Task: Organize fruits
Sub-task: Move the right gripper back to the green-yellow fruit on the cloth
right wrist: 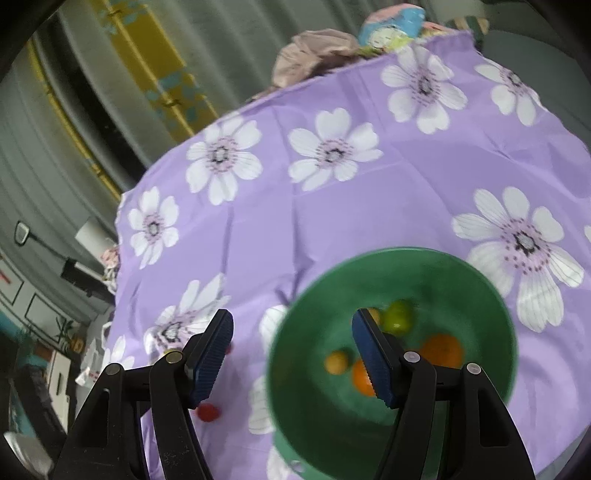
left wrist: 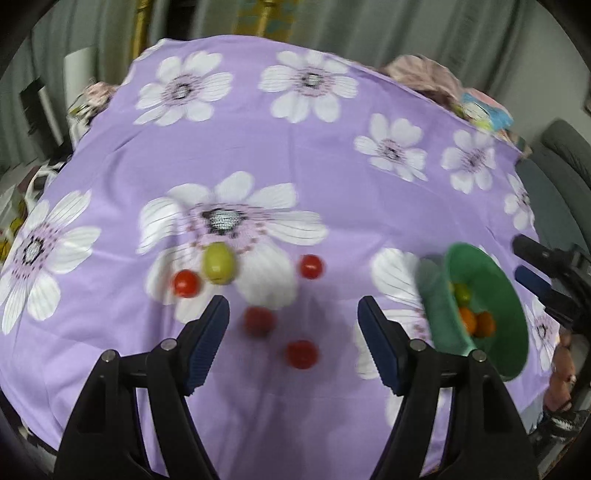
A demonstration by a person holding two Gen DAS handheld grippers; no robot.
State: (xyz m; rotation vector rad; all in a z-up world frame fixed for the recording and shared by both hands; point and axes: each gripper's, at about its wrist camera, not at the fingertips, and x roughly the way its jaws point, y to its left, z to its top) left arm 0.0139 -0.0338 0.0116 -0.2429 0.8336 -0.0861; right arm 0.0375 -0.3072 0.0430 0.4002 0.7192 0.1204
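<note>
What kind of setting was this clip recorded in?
Probably a home room, not a lab. A table under a purple floral cloth holds loose fruit and a green bowl; grey curtains hang behind it, and crumpled fabric lies at the far edge.

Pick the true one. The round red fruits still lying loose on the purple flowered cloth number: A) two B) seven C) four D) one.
C: the left wrist view shows four round red fruits on the purple flowered cloth, near one yellow-green fruit; the green plastic bowl holds only orange and greenish ones.
</note>
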